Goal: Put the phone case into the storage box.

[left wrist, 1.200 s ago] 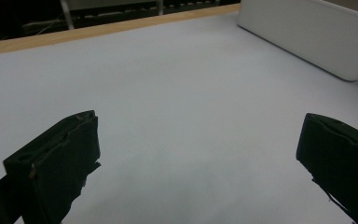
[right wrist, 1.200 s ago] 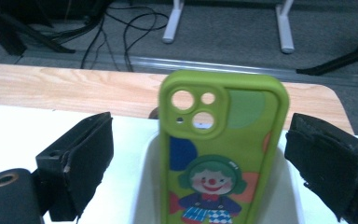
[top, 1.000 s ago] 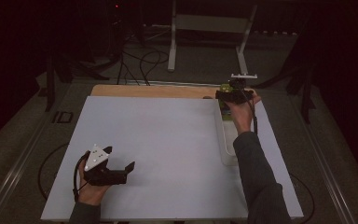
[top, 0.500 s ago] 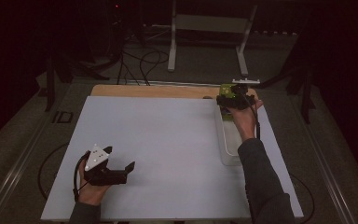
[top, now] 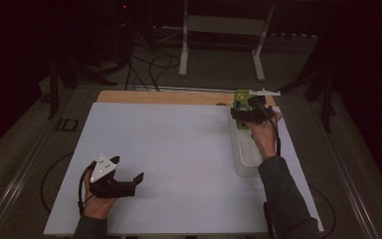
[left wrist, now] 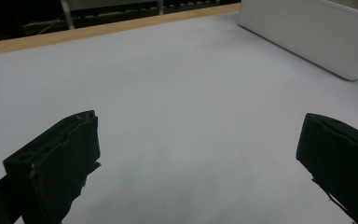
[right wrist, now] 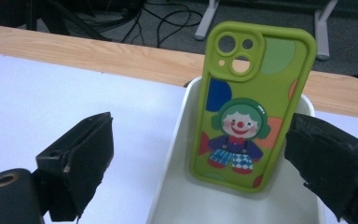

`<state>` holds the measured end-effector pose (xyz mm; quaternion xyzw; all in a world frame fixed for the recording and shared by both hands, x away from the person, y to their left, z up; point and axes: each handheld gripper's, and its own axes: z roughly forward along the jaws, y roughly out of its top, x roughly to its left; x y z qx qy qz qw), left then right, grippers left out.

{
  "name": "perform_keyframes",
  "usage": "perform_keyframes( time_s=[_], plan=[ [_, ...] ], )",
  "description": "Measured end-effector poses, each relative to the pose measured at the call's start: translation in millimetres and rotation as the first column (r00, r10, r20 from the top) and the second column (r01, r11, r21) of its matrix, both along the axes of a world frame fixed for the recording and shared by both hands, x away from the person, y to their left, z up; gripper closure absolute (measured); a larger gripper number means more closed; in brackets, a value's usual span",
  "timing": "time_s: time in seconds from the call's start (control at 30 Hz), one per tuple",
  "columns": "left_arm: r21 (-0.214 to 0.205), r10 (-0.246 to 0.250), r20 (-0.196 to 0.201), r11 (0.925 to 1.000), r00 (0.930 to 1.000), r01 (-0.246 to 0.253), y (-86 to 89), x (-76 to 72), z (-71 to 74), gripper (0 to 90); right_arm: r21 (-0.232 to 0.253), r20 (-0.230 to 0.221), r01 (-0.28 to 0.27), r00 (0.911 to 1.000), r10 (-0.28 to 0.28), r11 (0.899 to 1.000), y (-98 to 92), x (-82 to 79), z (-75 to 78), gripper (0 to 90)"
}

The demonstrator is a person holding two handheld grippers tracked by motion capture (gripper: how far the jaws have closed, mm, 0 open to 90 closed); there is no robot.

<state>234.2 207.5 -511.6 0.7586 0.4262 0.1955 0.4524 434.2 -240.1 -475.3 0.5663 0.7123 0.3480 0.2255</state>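
The green phone case [right wrist: 251, 107] leans upright against the far end of the white tray [right wrist: 177, 140], near the table's far right corner. My right gripper [right wrist: 200, 163] has let go of it, jaws spread wide. My left gripper [top: 129, 181] rests open near the front left corner.

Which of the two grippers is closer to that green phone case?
The right gripper: the green phone case stands in the white tray just ahead of it. The left gripper sits far across the table.
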Motion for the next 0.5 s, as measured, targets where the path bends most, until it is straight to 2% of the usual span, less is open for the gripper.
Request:
perform_keyframes(
  time_s=[0.17,0.3,0.5],
  plan=[
    [-0.001,0.001,0.001,1.0000,1.0000,-0.001,0.3,-0.2,0.3,0.0,0.006,0.005,-0.018,0.9998,0.018,1.000,0.5,-7.3,1.6,7.9],
    [-0.001,0.001,0.001,1.0000,1.0000,-0.001,0.2,-0.2,0.2,0.0,-0.016,0.018,-0.037,0.9992,0.037,0.999,0.8,-15.2,2.1,7.8],
    [-0.001,0.000,0.000,1.0000,1.0000,0.000,-0.2,0.3,0.0,0.0,0.000,0.026,-0.058,0.9980,0.058,0.998,0.4,-22.5,6.0,7.9]
  ],
)
